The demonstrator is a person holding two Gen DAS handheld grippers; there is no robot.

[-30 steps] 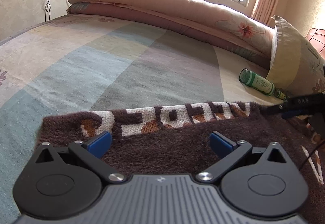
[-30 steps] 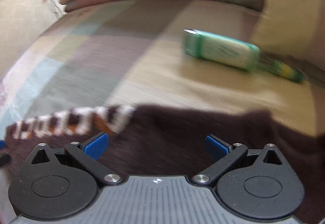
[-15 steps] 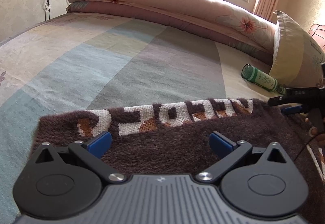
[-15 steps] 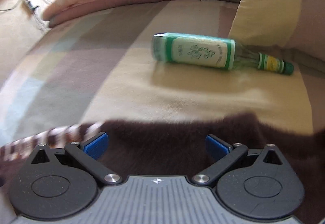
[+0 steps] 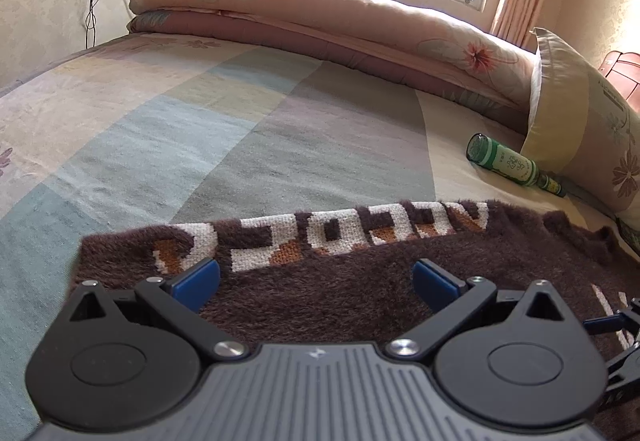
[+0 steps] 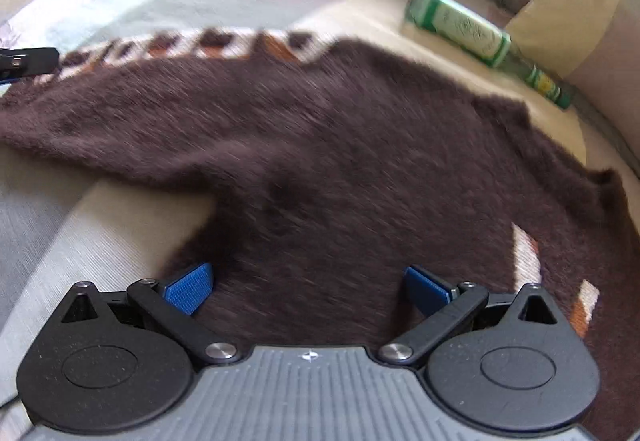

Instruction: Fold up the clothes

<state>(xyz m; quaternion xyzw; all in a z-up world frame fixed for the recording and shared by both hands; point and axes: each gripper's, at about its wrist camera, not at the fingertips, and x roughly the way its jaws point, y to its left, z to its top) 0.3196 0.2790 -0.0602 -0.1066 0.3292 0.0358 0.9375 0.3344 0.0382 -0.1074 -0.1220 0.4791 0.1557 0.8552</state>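
A fuzzy dark brown sweater (image 5: 360, 281) with a white and orange knitted band (image 5: 320, 237) lies flat on the bed. My left gripper (image 5: 316, 281) hovers open over its near part, blue pads wide apart and nothing between them. In the right wrist view the same sweater (image 6: 320, 145) fills the middle, blurred by motion. My right gripper (image 6: 308, 287) is open above it, holding nothing. The left gripper's tip (image 6: 28, 61) shows at the far left edge of that view, and part of the right gripper (image 5: 624, 325) shows at the left view's right edge.
A green glass bottle (image 5: 508, 165) lies on its side beside a pillow (image 5: 580, 113) at the right. A rolled quilt (image 5: 320, 21) runs along the far edge under the window. The striped bedsheet (image 5: 200, 121) stretches to the left. The bottle (image 6: 472, 29) sits just beyond the sweater.
The right gripper pulled back and tilted down, so the sweater now fills its view and the bottle moved to the upper right. The left gripper stayed almost still.
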